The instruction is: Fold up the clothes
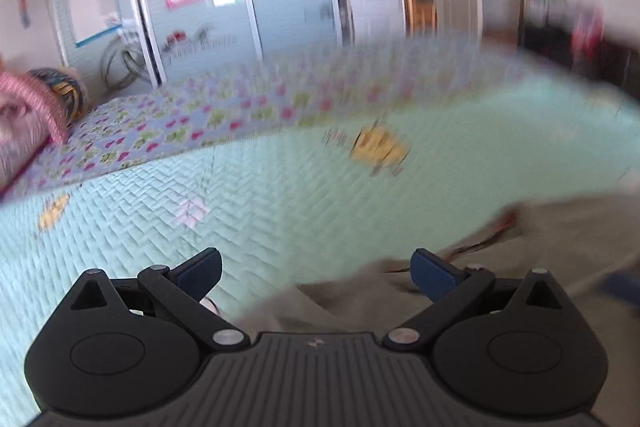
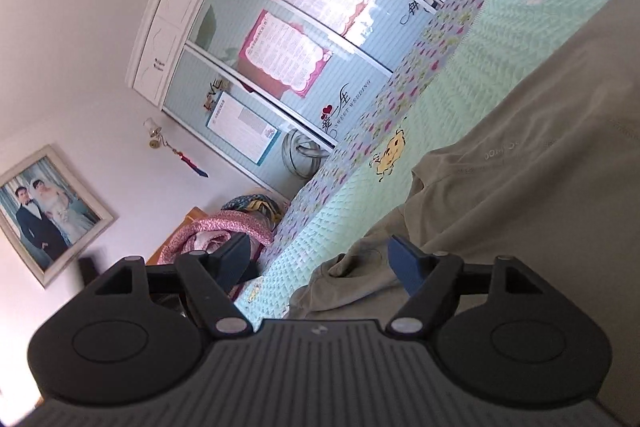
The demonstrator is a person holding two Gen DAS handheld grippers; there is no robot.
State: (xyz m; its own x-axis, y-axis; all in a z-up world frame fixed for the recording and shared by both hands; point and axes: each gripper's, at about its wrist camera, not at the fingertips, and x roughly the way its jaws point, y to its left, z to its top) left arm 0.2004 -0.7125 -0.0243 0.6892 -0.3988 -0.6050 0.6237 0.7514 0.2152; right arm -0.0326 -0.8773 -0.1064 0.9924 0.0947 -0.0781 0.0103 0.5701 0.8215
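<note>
At the far left of the bed, a pink bundle [image 1: 24, 107] lies heaped, well apart from the work. The left gripper [image 1: 316, 271] hangs over the mint quilt [image 1: 240, 195] with its jaws spread wide and nothing between them; the khaki garment [image 1: 520, 267] lies just beside and under its right finger, spreading off to the near right. The right gripper [image 2: 320, 259], tilted hard, is likewise spread and empty, with the garment [image 2: 520, 167] rumpled beneath its right finger and a loose fold [image 2: 352, 267] bunched near the tip. A pinch taken here could catch the quilt together with the cloth, or seize only one layer, so that a fold would drag crooked. The left view is smeared with motion, the garment's full outline is cut off, and whether it lies partly folded cannot be told.
</note>
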